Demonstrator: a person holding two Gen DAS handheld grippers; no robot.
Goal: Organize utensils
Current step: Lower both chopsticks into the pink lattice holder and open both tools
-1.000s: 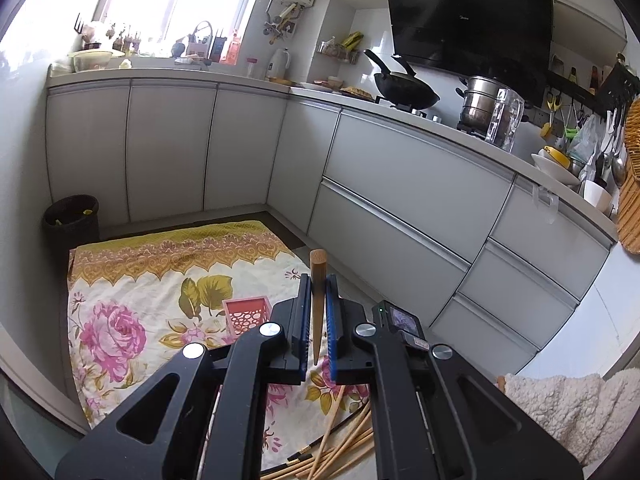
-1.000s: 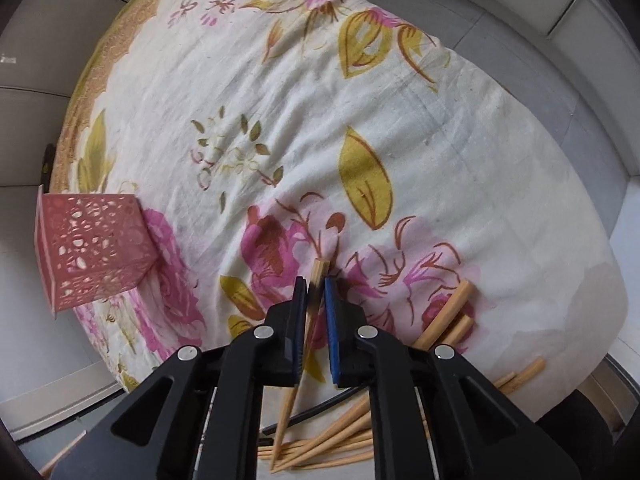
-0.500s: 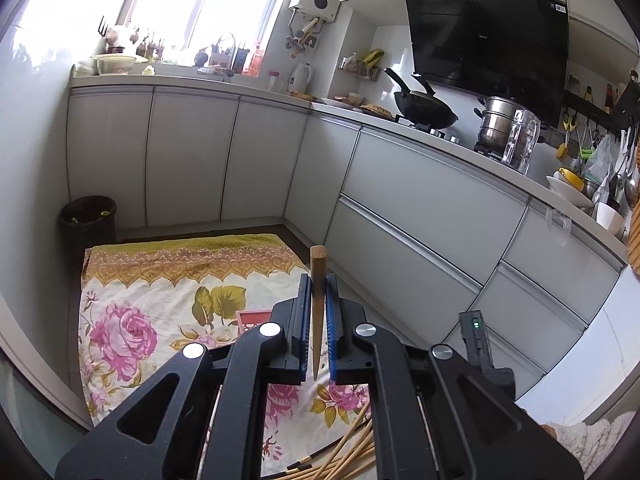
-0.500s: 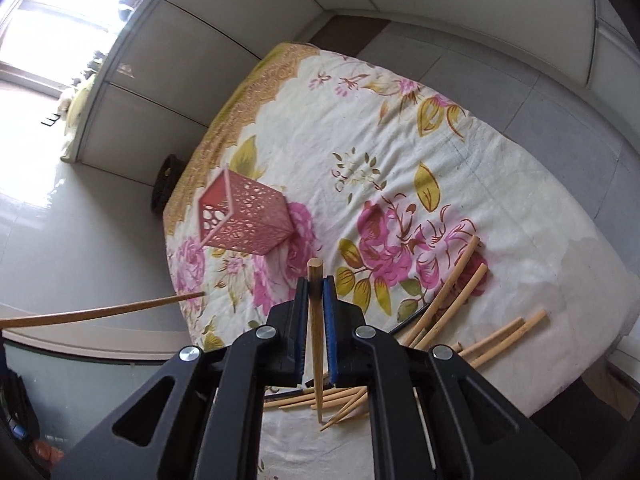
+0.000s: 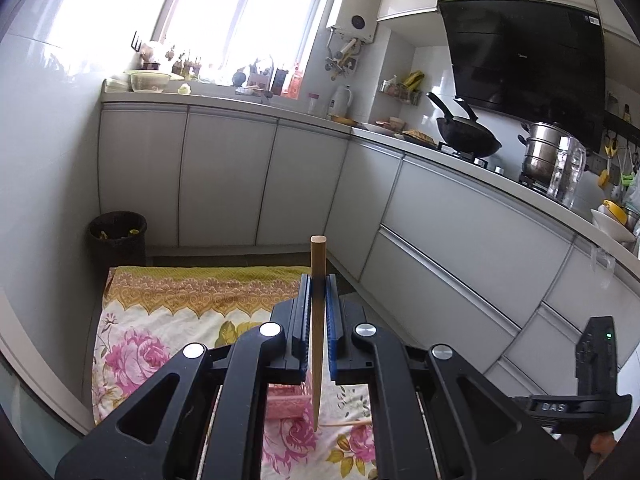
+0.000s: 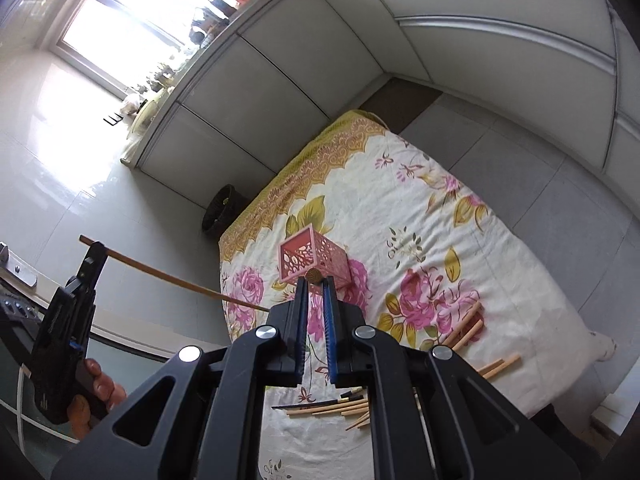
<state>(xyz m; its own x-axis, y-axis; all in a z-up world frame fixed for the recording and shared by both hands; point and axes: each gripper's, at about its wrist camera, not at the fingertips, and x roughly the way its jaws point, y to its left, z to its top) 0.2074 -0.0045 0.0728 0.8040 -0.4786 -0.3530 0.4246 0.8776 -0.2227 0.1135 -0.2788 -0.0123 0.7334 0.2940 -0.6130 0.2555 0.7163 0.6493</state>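
Note:
My left gripper (image 5: 318, 280) is shut on a wooden chopstick (image 5: 317, 320) and holds it high above the flowered cloth (image 5: 160, 320). From the right wrist view that gripper (image 6: 94, 254) and its chopstick (image 6: 172, 278) show at the left. My right gripper (image 6: 315, 282) is shut on another chopstick (image 6: 314, 276), seen end-on, above the pink lattice holder (image 6: 316, 260). The holder stands on the cloth (image 6: 420, 220) and is partly hidden under my left gripper in the left wrist view (image 5: 286, 402). Several loose chopsticks (image 6: 464, 326) lie on the cloth's near side.
White kitchen cabinets (image 5: 460, 232) run along the back and right, with a wok (image 5: 468, 136) and a steel pot (image 5: 544, 156) on the counter. A dark waste bin (image 5: 118, 234) stands in the corner beyond the cloth. The right gripper's body (image 5: 580, 380) shows at lower right.
Both grippers have risen further from the cloth with their chopsticks. The right gripper has swung toward the pink holder, and its chopstick now points end-on at the camera.

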